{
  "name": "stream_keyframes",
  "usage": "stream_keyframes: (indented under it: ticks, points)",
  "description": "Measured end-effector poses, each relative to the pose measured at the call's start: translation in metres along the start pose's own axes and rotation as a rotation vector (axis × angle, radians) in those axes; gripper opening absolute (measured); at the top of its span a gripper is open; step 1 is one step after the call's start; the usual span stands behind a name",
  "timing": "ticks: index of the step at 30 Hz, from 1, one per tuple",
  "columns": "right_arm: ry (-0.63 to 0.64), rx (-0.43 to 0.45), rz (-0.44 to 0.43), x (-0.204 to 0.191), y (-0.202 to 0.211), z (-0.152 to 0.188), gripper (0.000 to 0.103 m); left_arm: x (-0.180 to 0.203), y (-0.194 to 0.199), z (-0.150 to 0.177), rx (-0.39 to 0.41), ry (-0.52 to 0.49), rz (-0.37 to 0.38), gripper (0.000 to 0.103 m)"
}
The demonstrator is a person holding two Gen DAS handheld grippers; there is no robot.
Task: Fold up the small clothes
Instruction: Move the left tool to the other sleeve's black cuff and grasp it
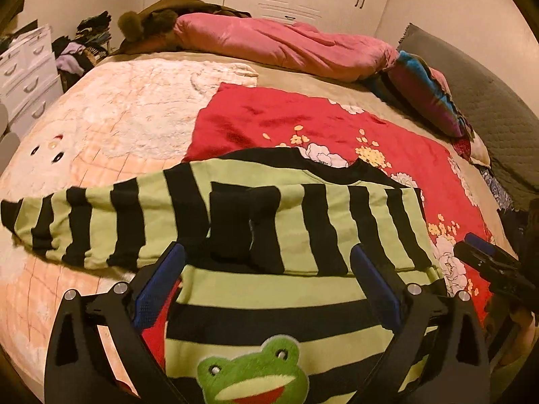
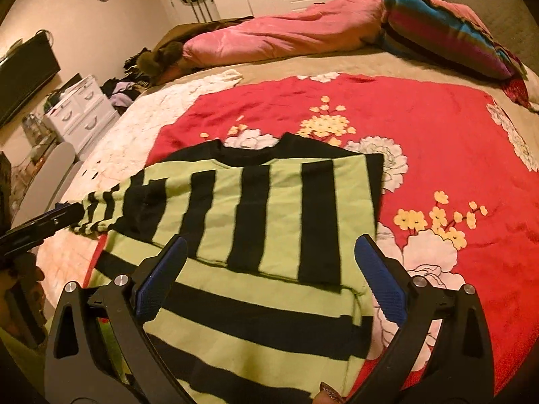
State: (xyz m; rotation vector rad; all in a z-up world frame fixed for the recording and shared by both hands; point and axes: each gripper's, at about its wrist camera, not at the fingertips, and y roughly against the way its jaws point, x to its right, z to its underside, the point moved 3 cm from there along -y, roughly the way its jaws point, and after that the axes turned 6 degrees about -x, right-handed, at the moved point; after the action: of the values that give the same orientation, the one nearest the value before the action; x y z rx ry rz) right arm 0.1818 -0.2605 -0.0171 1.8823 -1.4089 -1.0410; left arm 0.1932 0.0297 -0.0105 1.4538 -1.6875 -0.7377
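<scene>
A small green and black striped sweater [image 1: 269, 289] with a plush frog [image 1: 252, 373] on its front lies flat on the bed. It also shows in the right wrist view [image 2: 249, 269]. One sleeve [image 2: 269, 212] is folded across the chest. The other sleeve [image 1: 101, 225] stretches out to the left. My left gripper [image 1: 267, 259] is open and empty above the sweater's middle. My right gripper [image 2: 269, 252] is open and empty above the sweater's right side. The right gripper shows at the right edge of the left wrist view [image 1: 488, 266]. The left gripper shows at the left edge of the right wrist view [image 2: 40, 225].
A red flowered blanket [image 2: 370, 111] lies under the sweater, with a pale peach blanket [image 1: 118, 121] to its left. A pink duvet [image 1: 286, 43] and a striped pillow [image 2: 448, 37] lie at the far side. White drawers [image 1: 27, 70] stand left of the bed.
</scene>
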Motion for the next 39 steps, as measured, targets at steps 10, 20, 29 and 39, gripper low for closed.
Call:
stream_keyframes:
  ticks: [10, 20, 29, 39]
  points:
    - [0.089, -0.013, -0.020, -0.052, 0.003, 0.007, 0.094, -0.049, 0.025, 0.007, 0.040, 0.098, -0.028, 0.098]
    - [0.167, -0.039, -0.034, -0.106, 0.000, 0.010, 0.094, -0.115, 0.047, 0.012, 0.095, 0.223, -0.093, 0.099]
    - [0.285, -0.082, -0.085, -0.180, -0.020, 0.017, 0.094, -0.197, 0.046, 0.035, 0.097, 0.431, -0.122, 0.099]
    - [0.357, -0.128, -0.123, -0.229, -0.042, 0.026, 0.094, -0.271, 0.036, 0.060, 0.157, 0.645, -0.115, 0.098]
